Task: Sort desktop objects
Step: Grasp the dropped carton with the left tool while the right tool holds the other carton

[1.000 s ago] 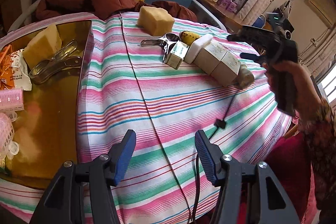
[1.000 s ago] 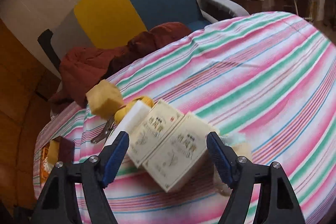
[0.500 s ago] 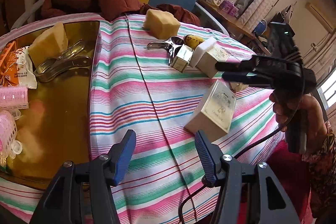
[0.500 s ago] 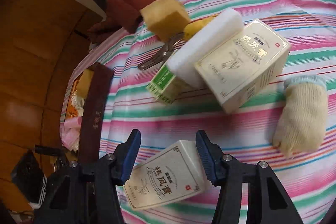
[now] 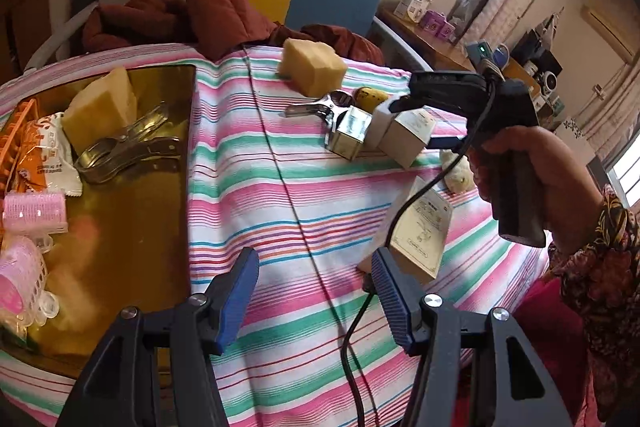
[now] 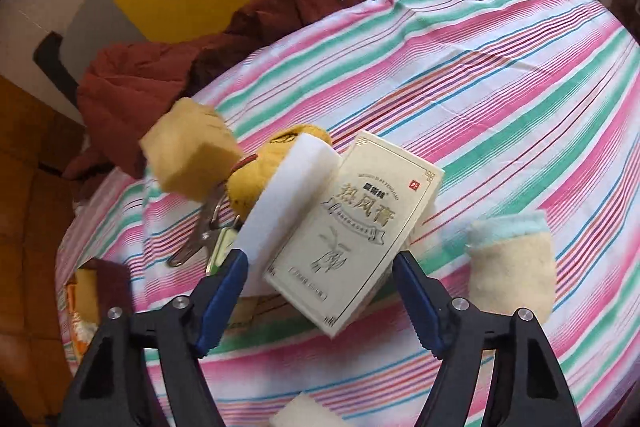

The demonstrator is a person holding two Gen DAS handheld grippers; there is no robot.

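Note:
My left gripper [image 5: 316, 291] hangs open over the striped tablecloth [image 5: 280, 195] with nothing between its fingers. One cream box [image 5: 420, 239] lies free near the table's right front, just past my left gripper's right finger. My right gripper [image 6: 320, 267] points down at the pile, its jaws opening. A second cream box [image 6: 352, 227] lies between the jaws, and neither pad touches it. Against that box lean a white block [image 6: 288, 195] and a yellow soft toy [image 6: 256, 179]. A yellow sponge [image 6: 192, 155] and a metal clip [image 6: 200, 239] lie at the left.
A gold tray [image 5: 132, 227] on the left holds a sponge wedge [image 5: 100, 111], metal clips [image 5: 128, 151], pink hair rollers [image 5: 34, 211] and a snack packet [image 5: 44, 155]. A knitted sock [image 6: 512, 263] lies right of the pile. A black cable [image 5: 416, 199] trails across the cloth. A brown coat [image 5: 180, 15] hangs over the chair behind.
My right gripper carried one cream box toward the table's front, let it go there, and swung back over the pile with jaws wider. My left gripper stayed put.

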